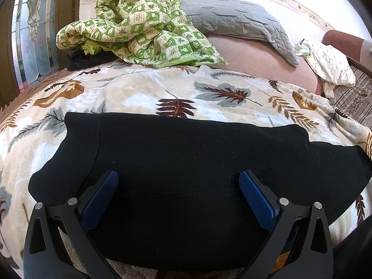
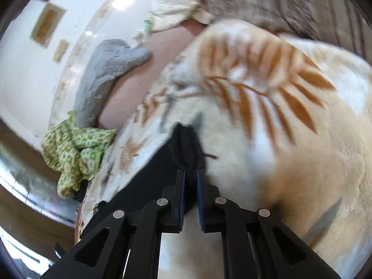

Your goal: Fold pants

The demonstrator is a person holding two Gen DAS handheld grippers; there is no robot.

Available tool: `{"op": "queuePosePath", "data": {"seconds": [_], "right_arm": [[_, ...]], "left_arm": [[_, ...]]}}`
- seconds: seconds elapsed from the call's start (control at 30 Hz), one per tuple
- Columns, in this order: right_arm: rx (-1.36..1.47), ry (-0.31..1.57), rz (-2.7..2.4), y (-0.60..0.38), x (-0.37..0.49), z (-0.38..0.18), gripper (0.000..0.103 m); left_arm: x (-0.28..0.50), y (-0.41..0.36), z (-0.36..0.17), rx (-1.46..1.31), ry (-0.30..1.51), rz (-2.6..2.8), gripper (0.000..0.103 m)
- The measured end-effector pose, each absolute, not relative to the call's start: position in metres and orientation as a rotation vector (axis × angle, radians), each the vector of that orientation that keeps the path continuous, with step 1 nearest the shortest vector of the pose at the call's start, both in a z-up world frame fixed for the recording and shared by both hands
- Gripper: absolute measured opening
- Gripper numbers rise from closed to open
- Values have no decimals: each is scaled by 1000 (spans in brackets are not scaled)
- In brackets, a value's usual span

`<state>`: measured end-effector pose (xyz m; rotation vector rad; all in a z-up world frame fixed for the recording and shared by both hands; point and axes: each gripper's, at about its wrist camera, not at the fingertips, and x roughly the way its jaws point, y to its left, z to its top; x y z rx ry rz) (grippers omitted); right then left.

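Black knit pants [image 1: 186, 158] lie spread across a cream leaf-print blanket [image 1: 144, 93] on the bed. My left gripper [image 1: 179, 181] is open, its blue pads wide apart, just above the near part of the pants with nothing between them. In the right wrist view my right gripper [image 2: 191, 174] is shut on a bunched edge of the black pants [image 2: 186, 144], which rises past the fingertips. The rest of the pants runs down to the left under the fingers. That view is blurred.
A green checked quilt [image 1: 139, 23] is heaped at the head of the bed, beside a grey quilted pillow [image 1: 237, 18] and a pink sheet [image 1: 260, 60]. A cream cloth [image 1: 330, 67] lies at the far right. A wooden door with patterned glass [image 1: 32, 34] stands left.
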<state>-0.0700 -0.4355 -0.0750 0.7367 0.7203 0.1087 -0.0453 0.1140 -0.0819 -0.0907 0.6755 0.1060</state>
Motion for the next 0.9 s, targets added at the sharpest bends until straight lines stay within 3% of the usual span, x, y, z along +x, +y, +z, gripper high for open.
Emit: {"op": "queuePosePath", "data": {"seconds": [0.53,0.9], "right_arm": [[481,693,871,-223,-45,-27,8],[345,920,1062,-151,-18,-81,8]], "left_arm": [[-50,121,-81,-154,631,54,103],[-51,121,-82,-166,617,47,103]]}}
